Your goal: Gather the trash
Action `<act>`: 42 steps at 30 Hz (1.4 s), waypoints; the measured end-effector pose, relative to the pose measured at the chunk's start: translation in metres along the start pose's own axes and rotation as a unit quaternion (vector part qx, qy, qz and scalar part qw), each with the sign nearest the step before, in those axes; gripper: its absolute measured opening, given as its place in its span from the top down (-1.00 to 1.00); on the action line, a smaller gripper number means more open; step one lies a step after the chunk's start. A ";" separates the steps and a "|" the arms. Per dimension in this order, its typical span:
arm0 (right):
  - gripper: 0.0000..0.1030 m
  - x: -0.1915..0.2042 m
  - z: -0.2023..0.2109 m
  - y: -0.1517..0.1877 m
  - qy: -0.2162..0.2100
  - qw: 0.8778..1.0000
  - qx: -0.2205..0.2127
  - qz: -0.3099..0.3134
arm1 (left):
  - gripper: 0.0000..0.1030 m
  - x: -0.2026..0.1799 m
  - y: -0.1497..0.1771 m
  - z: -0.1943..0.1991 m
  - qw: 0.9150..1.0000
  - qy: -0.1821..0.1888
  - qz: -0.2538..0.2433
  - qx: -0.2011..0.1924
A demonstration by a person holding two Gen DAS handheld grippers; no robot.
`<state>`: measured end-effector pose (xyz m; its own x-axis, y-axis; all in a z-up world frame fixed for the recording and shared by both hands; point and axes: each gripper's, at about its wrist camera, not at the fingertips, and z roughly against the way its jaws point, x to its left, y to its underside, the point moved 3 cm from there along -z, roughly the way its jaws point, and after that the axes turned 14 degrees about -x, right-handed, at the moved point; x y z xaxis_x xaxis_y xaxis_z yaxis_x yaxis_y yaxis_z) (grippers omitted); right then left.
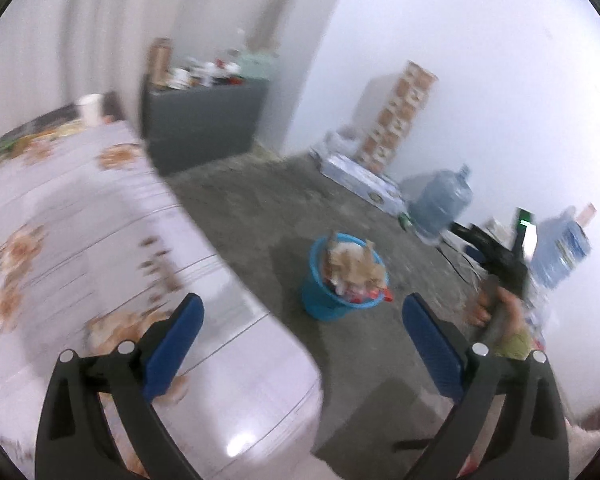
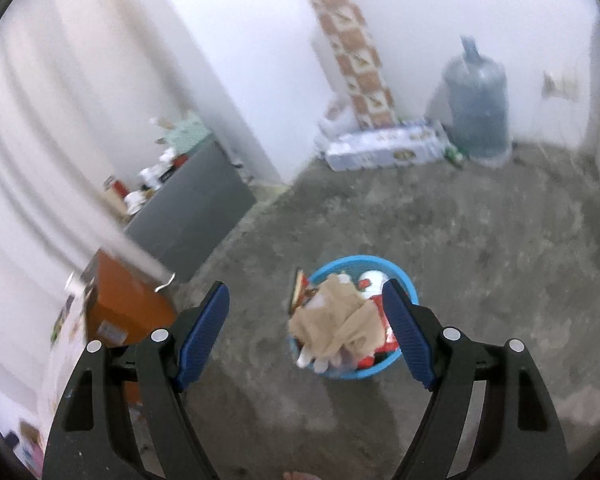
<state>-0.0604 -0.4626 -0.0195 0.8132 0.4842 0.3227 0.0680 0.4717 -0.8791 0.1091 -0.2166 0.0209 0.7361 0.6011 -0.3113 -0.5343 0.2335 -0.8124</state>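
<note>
Crumpled paper trash (image 2: 336, 320) heaps in a round blue plastic bucket (image 2: 410, 284) on rough concrete; both grippers gape empty.

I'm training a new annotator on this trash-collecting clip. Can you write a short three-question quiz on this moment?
1. True or false: the left gripper holds trash.
2. What colour is the bin on the floor?
3. The bin is: A empty, B heaped with crumpled paper and wrappers, C tipped over.

Key: 1 false, both it and the right gripper are open and empty; 2 blue; 3 B.
</note>
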 end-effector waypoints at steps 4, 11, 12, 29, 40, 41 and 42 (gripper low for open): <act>-0.51 0.049 0.053 0.022 -0.025 0.998 0.006 0.057 | -0.89 0.019 0.020 0.036 0.998 -0.040 0.031 -0.031; -0.59 0.120 0.117 0.078 -0.087 0.990 0.032 0.104 | -0.90 0.037 0.047 0.082 0.989 -0.104 0.067 -0.076; -0.61 0.126 0.122 0.085 -0.095 0.989 0.037 0.109 | -0.90 0.039 0.051 0.088 0.988 -0.103 0.081 -0.082; -0.84 0.219 0.194 0.133 -0.144 0.961 0.015 0.238 | -0.90 0.062 0.052 0.131 0.964 -0.221 0.094 -0.117; -0.85 0.205 0.202 0.122 -0.121 0.965 -0.013 0.231 | -0.90 0.057 0.042 0.131 0.948 -0.290 0.044 -0.122; -0.85 0.204 0.202 0.121 -0.118 0.965 -0.016 0.232 | -0.90 0.055 0.040 0.131 0.947 -0.293 0.038 -0.128; -0.85 0.204 0.202 0.119 -0.116 0.965 -0.019 0.233 | -0.90 0.054 0.038 0.132 0.945 -0.296 0.035 -0.132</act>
<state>-0.0030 -0.1589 0.0119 0.6101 0.7910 -0.0458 -0.2500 0.1373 -0.9585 0.0739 -0.0745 0.0383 0.2998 0.9486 -0.1013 -0.3920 0.0257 -0.9196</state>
